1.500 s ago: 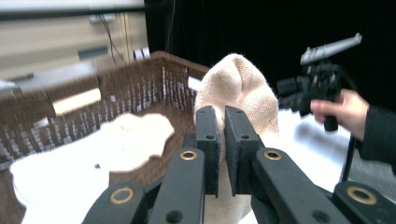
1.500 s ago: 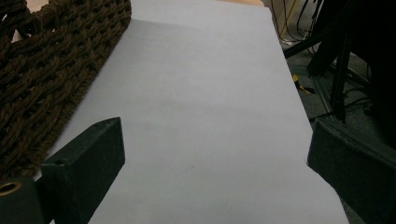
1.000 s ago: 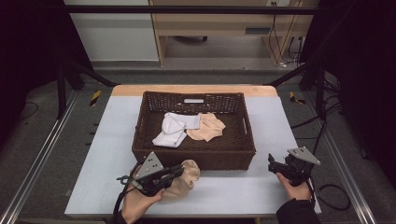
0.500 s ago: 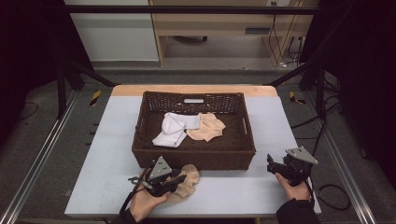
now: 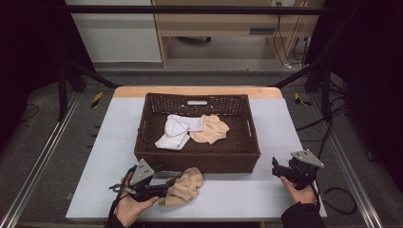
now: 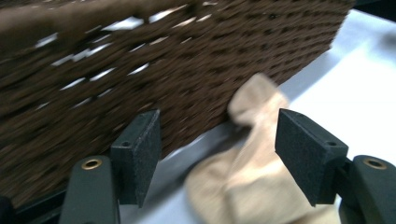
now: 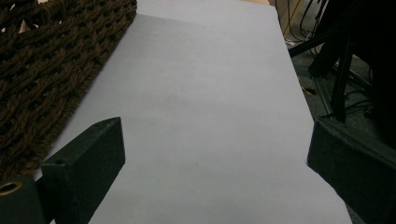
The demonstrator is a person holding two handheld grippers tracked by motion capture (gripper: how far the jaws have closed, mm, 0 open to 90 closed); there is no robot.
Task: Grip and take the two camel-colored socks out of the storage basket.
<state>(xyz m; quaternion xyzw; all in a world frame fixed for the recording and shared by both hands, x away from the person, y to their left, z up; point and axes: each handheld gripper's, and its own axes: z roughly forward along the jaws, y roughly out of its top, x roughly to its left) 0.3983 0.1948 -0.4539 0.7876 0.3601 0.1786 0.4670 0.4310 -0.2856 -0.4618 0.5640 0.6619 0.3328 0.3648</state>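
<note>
A crumpled beige sock (image 5: 185,186) lies on the grey table in front of the brown wicker basket (image 5: 197,160). My left gripper (image 5: 172,179) sits low at the sock's left side. Its jaws have just been opening and now stand wide. In the left gripper view the sock (image 6: 247,172) rests between the black pads (image 6: 140,154) with neither pressing on it, and the basket wall (image 6: 140,60) is just beyond. My right gripper (image 5: 276,167) waits open at the table's front right with nothing between its jaws (image 7: 215,140).
Inside the basket lie a white sock (image 5: 177,132) and another beige sock (image 5: 210,129). The basket's corner (image 7: 46,60) is to the left of the right gripper. Bare tabletop (image 7: 201,93) stretches ahead of it to the far edge.
The left gripper has sunk a little toward the table and drawn slightly leftward. Its jaws have parted, and the beige sock they held now lies loose on the table. The right gripper has kept still.
</note>
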